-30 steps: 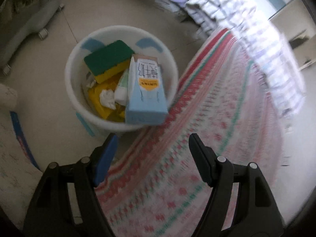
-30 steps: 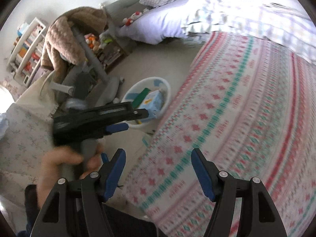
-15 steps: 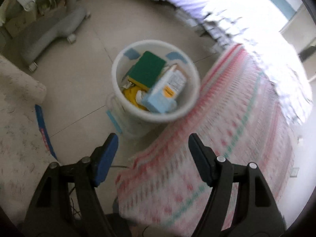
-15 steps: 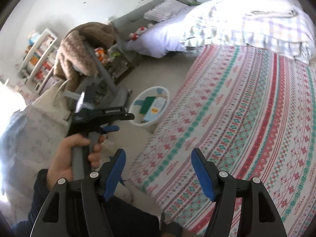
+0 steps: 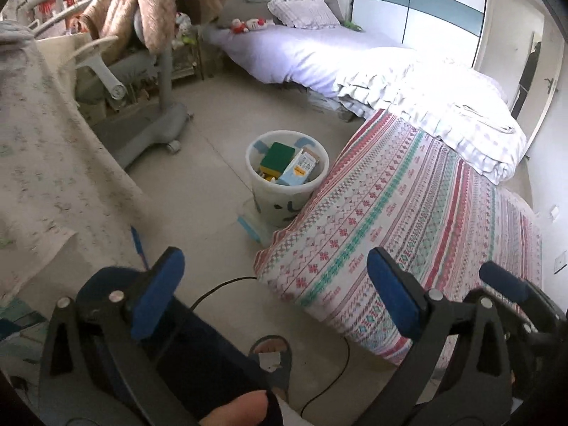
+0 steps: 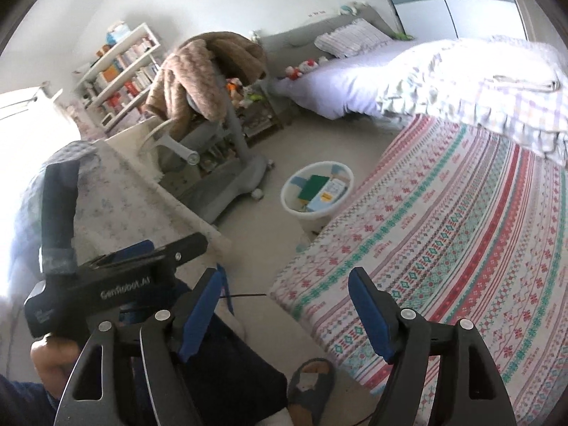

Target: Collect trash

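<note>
Here the left gripper (image 5: 273,294) is held high above the floor, and its two blue-padded fingers (image 5: 158,293) stand wide apart with nothing between them. The right gripper (image 6: 285,310) is also spread wide and carries nothing; its pads frame the near corner of the patterned bedspread (image 6: 461,248).

The white trash bin (image 5: 287,191) stands on the pale tiled floor (image 5: 198,177), well apart from both grippers, just beside the edge of the bedspread (image 5: 408,213), which hangs down next to it. Inside the bin there is a green and yellow sponge (image 5: 277,158) leaning on the left, and a light blue carton (image 5: 298,168) lying tilted to its right. Smaller things are under them, but they are too small to tell. From the right wrist view the same bin (image 6: 317,191) shows the green sponge (image 6: 312,186) and the carton (image 6: 326,195) from above.

In the right wrist view the left gripper (image 6: 106,284) appears from the side, held by the person's left hand (image 6: 53,358) at the lower left. A slippered foot (image 6: 312,380) rests on the floor close to the bedspread corner, and a thin black cable (image 5: 220,287) runs over the floor between the fingers of the left gripper. Behind the bin stands a grey chair (image 5: 149,120) on wheels with a brown blanket (image 5: 142,0) thrown over it, and farther back a bed with a lilac sheet (image 5: 312,53).
</note>
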Motion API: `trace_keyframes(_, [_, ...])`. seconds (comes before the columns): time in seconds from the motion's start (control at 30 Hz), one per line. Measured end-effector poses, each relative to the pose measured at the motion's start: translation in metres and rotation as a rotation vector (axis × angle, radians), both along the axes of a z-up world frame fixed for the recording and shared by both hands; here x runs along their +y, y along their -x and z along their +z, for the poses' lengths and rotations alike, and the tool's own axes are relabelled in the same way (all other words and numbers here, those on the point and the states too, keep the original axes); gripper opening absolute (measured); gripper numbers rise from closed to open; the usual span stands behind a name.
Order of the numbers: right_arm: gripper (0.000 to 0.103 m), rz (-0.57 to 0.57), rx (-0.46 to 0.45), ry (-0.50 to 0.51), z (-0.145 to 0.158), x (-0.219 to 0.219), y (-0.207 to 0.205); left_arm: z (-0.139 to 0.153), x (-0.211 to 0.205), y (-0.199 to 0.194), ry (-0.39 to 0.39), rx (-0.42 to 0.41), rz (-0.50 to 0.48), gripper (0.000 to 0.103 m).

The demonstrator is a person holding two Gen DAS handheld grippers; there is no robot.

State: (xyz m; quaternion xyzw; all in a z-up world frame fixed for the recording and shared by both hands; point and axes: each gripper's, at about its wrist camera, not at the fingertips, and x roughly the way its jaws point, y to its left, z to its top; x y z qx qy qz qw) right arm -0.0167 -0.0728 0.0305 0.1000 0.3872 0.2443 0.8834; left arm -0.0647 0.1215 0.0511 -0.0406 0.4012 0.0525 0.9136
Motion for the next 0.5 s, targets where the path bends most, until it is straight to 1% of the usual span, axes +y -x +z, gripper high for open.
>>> trace_keyframes(0.13, [0.081,0.001,-0.069,0.045,0.007,-0.002,0.016,0.013,-0.001,0.027,0.026,-0.055,0.019,0.102])
trace_keyframes(0.2, [0.082,0.005,-0.098,0.074,0.009,-0.002,0.021,0.018,-0.003,0.031,0.033,-0.068,0.016,0.102])
trace_keyframes(0.33, [0.082,-0.015,-0.101,0.056,0.008,-0.011,0.020,0.021,-0.012,0.035,0.007,-0.089,0.022,0.102])
trace_keyframes(0.5, [0.082,-0.046,-0.110,0.071,0.006,-0.016,0.020,0.016,-0.020,0.036,-0.027,-0.078,0.022,0.102])
